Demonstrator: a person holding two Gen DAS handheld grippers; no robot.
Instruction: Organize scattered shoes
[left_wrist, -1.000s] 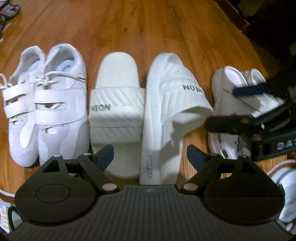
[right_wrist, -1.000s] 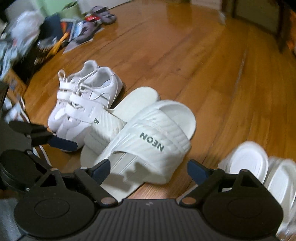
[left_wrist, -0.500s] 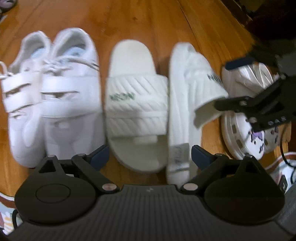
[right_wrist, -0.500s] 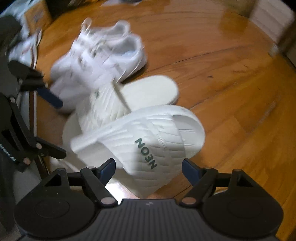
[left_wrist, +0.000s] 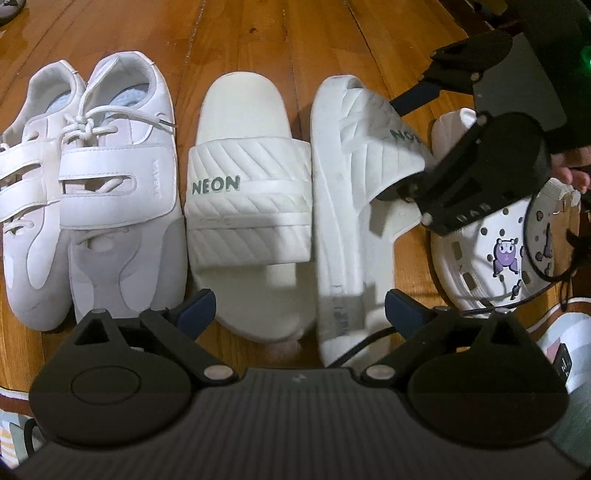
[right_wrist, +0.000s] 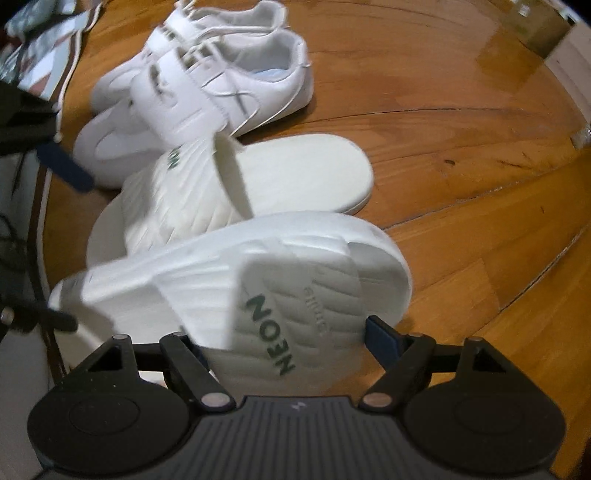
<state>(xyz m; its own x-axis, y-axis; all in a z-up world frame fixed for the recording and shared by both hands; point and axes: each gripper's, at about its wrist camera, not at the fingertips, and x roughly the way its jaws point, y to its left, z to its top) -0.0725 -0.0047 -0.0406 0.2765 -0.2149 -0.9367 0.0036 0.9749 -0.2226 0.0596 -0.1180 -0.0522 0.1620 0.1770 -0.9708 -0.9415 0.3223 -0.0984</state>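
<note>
Right hand-held gripper (right_wrist: 284, 345) straddles tilted slide (right_wrist: 258, 280) strap, pads not visibly pressing; slide at 3 o'clock of flat mate (left_wrist: 251, 206). Left hand-held gripper (left_wrist: 295, 306) spread, empty. Pinch strap, lay sole flat, toes aligned.

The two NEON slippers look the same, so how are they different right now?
The left slipper lies flat on the wood floor; the right slipper is tipped up on its edge. The left slipper's NEON reads right way up in the left wrist view; the right slipper's reads upside down. The right hand-held gripper straddles the right slipper's strap; nothing grips the left slipper. Both are white and ribbed.
</note>
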